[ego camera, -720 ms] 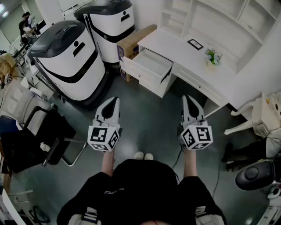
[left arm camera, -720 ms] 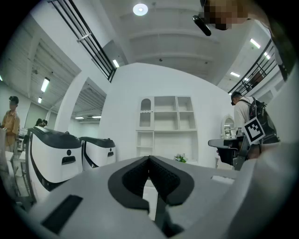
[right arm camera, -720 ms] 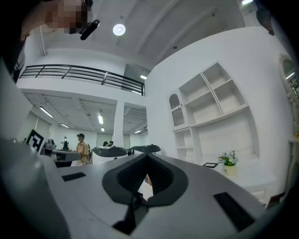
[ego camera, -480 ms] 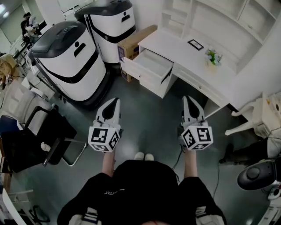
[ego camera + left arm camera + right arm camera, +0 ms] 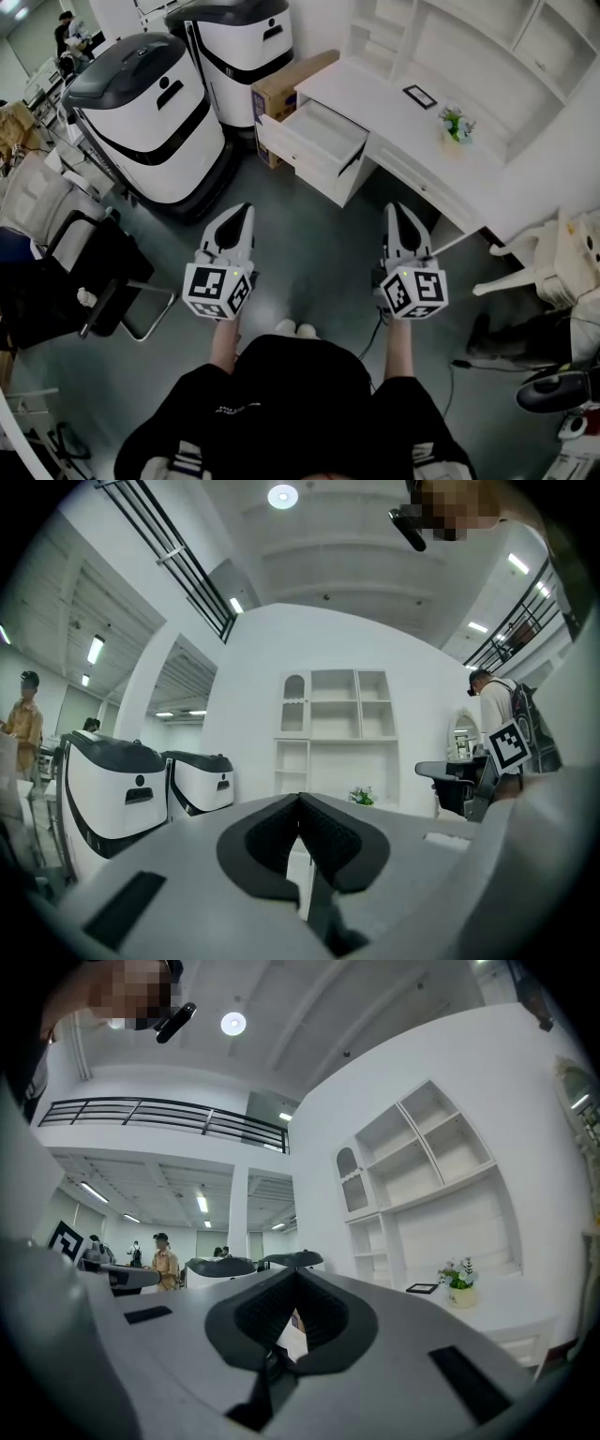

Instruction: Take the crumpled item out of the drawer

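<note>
An open white drawer (image 5: 317,137) sticks out of the left end of the white desk (image 5: 394,111), some way ahead of both grippers. Its inside looks plain white from the head view, and no crumpled item shows in it. My left gripper (image 5: 246,211) hangs over the grey floor with its jaws shut and empty; the left gripper view shows the dark pads (image 5: 323,841) meeting at the tip. My right gripper (image 5: 397,208) is level with it, to the right, also shut on nothing, its tips pointing toward the desk front.
Two large white-and-black machines (image 5: 150,112) (image 5: 239,47) stand left of the drawer, with a cardboard box (image 5: 281,89) between them and the desk. A black chair (image 5: 94,281) is at the left. A small plant (image 5: 455,122) and a frame (image 5: 418,94) sit on the desk.
The view has shifted a little, with the machines sliding left and up in the picture. Both grippers sit slightly higher in the frame and stay shut.
</note>
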Available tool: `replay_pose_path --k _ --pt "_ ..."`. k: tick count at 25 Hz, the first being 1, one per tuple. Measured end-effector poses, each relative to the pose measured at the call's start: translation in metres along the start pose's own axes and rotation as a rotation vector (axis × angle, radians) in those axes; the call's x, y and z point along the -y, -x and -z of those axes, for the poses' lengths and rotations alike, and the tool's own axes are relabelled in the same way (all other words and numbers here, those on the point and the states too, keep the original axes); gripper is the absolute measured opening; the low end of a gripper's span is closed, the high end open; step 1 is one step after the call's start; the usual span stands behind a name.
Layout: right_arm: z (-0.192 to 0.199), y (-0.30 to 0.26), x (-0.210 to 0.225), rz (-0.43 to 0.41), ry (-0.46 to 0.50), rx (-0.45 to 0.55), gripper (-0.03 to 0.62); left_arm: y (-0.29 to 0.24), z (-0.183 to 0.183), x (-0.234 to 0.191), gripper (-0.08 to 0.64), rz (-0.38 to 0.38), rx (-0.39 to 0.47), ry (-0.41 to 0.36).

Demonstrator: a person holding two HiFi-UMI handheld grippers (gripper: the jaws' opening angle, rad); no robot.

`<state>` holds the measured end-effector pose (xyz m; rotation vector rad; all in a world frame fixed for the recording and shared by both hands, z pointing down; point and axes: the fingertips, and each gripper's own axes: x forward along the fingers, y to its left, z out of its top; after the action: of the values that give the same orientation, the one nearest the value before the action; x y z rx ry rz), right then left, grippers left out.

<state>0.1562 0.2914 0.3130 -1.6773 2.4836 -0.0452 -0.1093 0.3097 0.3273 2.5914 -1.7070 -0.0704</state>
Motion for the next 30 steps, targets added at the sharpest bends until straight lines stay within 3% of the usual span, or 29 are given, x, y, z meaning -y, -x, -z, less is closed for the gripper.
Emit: replay_pose_path --k 12,20,30 --pt "0.018 -0.021 0.023 -0.004 -0.019 -0.029 -0.008 -0.028 0.016 0.012 -0.003 0.013 -0.034 0.019" --pt "0.035 -0.084 0.046 0.001 -0.035 -0.041 -0.008 -0.082 0.027 -0.025 -0.002 -0.004 -0.056 0.024" --pt "0.052 -0.181 0.066 0.027 -0.034 -0.075 -0.008 -0.183 0.037 -0.072 -0.003 0.059 -0.080 0.037"
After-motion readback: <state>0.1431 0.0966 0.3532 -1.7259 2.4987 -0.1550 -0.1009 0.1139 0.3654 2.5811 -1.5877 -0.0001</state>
